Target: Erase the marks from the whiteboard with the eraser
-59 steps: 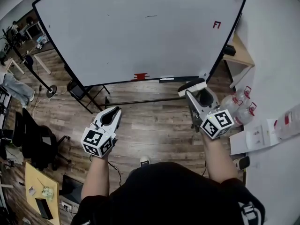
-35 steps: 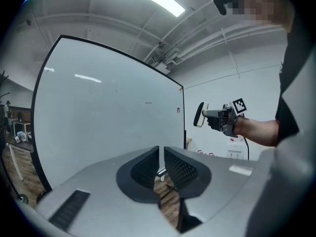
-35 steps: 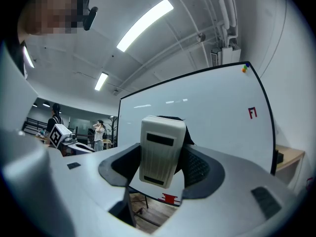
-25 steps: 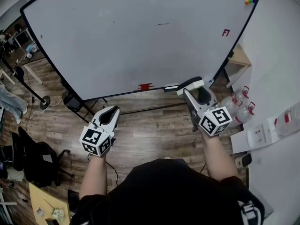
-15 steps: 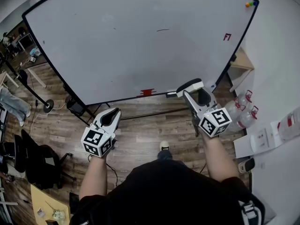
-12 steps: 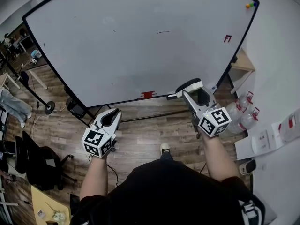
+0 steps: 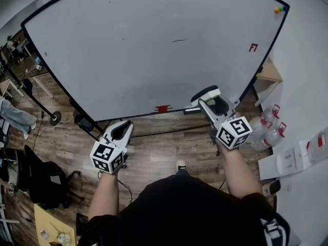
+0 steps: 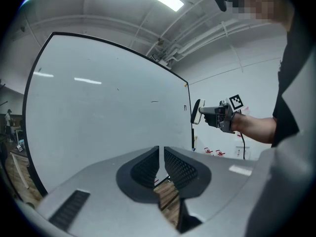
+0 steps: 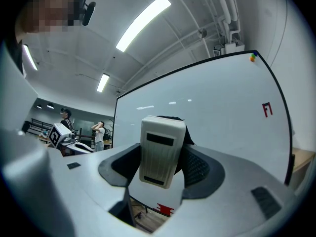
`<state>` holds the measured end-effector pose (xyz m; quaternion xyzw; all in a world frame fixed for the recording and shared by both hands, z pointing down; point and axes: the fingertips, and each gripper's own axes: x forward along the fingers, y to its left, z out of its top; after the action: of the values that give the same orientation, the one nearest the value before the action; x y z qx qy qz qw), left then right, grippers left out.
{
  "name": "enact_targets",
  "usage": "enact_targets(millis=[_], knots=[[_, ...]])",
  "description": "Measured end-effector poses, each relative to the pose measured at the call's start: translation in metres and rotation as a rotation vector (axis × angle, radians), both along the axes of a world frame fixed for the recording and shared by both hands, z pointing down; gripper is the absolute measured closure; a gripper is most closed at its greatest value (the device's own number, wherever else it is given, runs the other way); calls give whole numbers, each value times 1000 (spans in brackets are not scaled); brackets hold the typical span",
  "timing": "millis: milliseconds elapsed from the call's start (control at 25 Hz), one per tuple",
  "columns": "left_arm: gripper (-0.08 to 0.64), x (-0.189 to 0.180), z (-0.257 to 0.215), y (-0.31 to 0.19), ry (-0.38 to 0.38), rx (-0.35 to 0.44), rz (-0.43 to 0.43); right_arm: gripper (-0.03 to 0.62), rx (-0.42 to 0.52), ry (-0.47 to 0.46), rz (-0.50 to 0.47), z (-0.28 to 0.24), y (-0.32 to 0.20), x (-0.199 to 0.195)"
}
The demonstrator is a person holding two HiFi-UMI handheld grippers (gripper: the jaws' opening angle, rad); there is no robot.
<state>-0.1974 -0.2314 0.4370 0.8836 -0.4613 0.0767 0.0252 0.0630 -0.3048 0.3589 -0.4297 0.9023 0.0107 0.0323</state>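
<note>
In the head view the whiteboard (image 7: 128,60) fills the upper part of the frame, with a short black stroke (image 7: 179,40) just above its middle and a small red mark (image 7: 252,47) near its right edge. The right gripper (image 7: 209,100) is at centre right, in front of the board's lower edge, its jaws clamped on the eraser (image 7: 205,93). The left gripper (image 7: 123,127) hangs lower left over the wooden floor (image 7: 164,147). In the left gripper view, that gripper's jaws stand almost together with only a thin slit between them and nothing in it. The eraser shows at the right of the frame, just off the board's edge and apart from the surface. In the right gripper view, the white ribbed back of the eraser sits upright between the jaws at centre, with the board beyond it and the red mark at upper right. Both marks look untouched, so this seems to be the approach. The next move calls for raising the eraser and pressing its felt flat on a mark.
</note>
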Motion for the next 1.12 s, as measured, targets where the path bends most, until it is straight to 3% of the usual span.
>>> enact_targets(millis=[760, 1120], knots=[[515, -4, 13, -33, 7, -26, -30, 345, -22, 47, -16, 6, -54, -13], [515, -6, 17, -36, 12, -35, -44, 345, 49, 107, -36, -21, -73, -40]])
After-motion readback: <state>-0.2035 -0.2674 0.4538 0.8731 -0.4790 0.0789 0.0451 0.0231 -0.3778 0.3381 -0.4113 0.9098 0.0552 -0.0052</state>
